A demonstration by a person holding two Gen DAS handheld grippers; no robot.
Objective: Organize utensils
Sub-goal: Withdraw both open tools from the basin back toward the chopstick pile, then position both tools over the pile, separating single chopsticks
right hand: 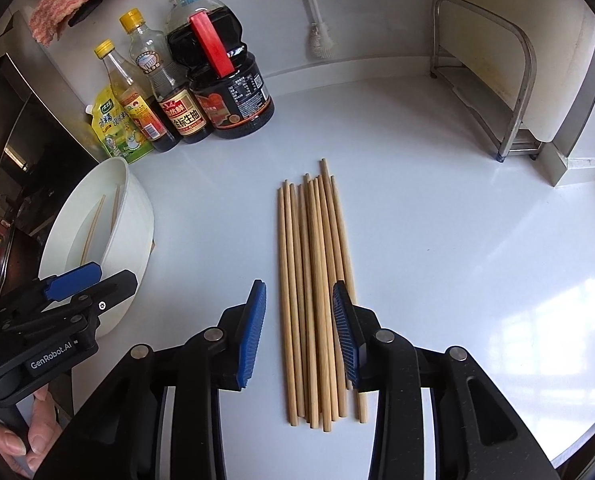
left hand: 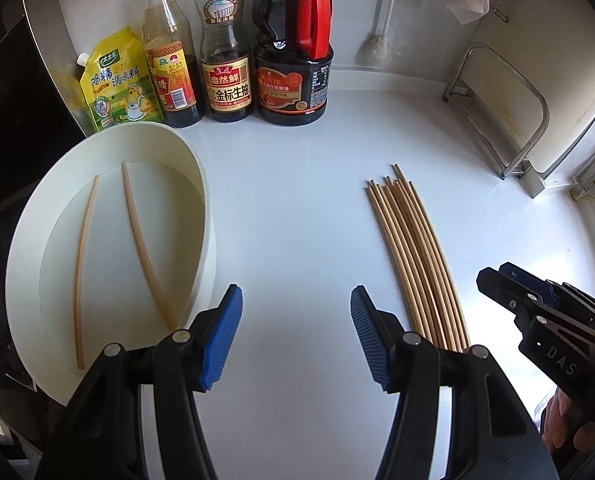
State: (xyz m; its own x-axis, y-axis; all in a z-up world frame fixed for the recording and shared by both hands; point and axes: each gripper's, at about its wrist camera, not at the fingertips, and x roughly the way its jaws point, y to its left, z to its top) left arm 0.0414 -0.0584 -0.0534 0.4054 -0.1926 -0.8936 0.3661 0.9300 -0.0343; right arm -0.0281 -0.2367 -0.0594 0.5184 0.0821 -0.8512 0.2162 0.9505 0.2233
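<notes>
Several wooden chopsticks (right hand: 317, 292) lie side by side in a bundle on the white counter; they also show in the left wrist view (left hand: 417, 256). A white oval container (left hand: 109, 248) at the left holds two chopsticks (left hand: 141, 240); it also shows in the right wrist view (right hand: 129, 220). My right gripper (right hand: 299, 332) is open and hovers over the near half of the bundle, the jaws straddling it. My left gripper (left hand: 296, 336) is open and empty over bare counter between the container and the bundle.
Three sauce bottles (left hand: 225, 48) and a yellow seasoning pouch (left hand: 117, 80) stand at the back left against the wall. A metal rack (right hand: 497, 76) holding a board stands at the back right. A brush (right hand: 317, 32) leans on the back wall.
</notes>
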